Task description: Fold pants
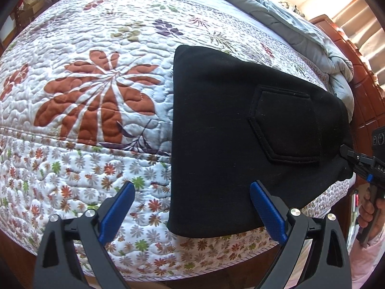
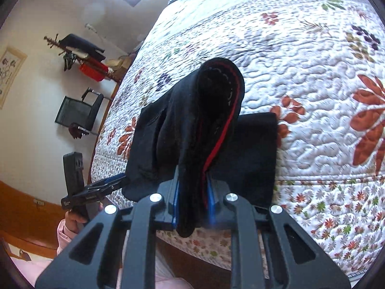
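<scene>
The black pants (image 1: 235, 130) lie folded on the floral quilt (image 1: 96, 96), back pocket (image 1: 286, 125) up, near the bed's front edge. My left gripper (image 1: 192, 204) is open and empty, its blue pads either side of the pants' near left edge. My right gripper (image 2: 192, 192) is shut on the pants' waistband end (image 2: 211, 110), which stands up bunched, showing a red inner trim. In the left wrist view the right gripper (image 1: 346, 153) pinches the pants' right end. In the right wrist view the left gripper (image 2: 118, 180) sits at the pants' left edge.
A grey duvet (image 1: 300, 24) is heaped at the far side of the bed by a wooden headboard (image 1: 361, 84). A chair (image 2: 79, 113) and a coat rack (image 2: 77, 53) stand by the wall. The bed's front edge (image 1: 192, 272) drops off close to me.
</scene>
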